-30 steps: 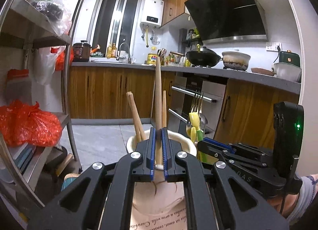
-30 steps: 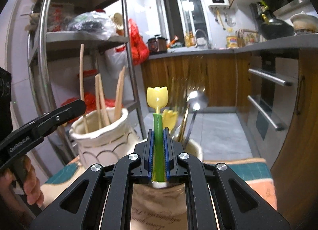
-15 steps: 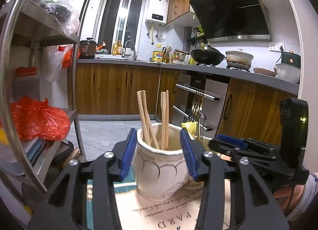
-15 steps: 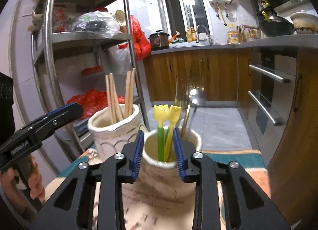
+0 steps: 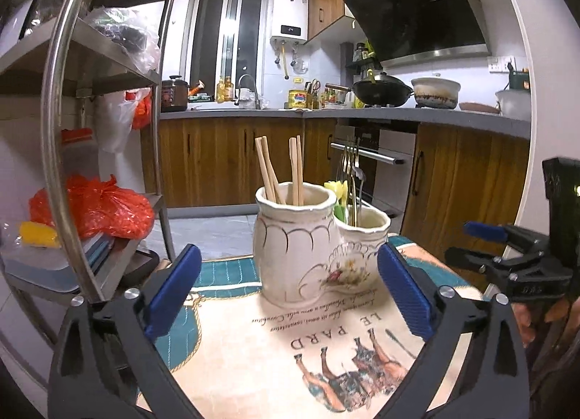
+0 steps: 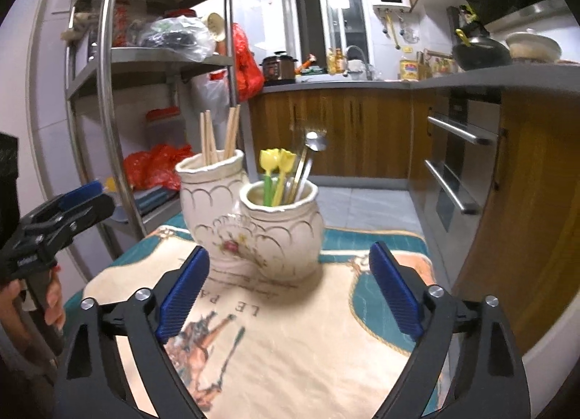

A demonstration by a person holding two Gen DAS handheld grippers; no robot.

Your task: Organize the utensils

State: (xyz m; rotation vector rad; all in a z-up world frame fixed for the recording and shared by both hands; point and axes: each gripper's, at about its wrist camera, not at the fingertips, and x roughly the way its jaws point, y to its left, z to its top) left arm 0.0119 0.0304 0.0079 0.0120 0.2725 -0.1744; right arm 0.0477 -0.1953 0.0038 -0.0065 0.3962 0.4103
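Note:
A cream double ceramic holder (image 5: 297, 248) stands on a printed cloth (image 5: 290, 346). Its taller pot holds several wooden chopsticks (image 5: 270, 172). Its shorter pot (image 6: 281, 234) holds yellow tulip-topped utensils (image 6: 277, 172) and metal spoons (image 6: 308, 161); forks (image 5: 349, 179) show in the left wrist view. My left gripper (image 5: 288, 295) is open and empty, back from the holder. My right gripper (image 6: 290, 292) is open and empty, back from the shorter pot. Each gripper shows at the edge of the other's view.
A steel shelf rack (image 5: 61, 150) with red bags (image 5: 98, 208) stands close on the left. Wooden cabinets and an oven (image 6: 456, 165) run along the right. The cloth's edge (image 6: 427, 266) drops off near the cabinets.
Both grippers let go of their utensils, opened wide and drew back. The chopstick and the green tulip utensil now stand in their pots.

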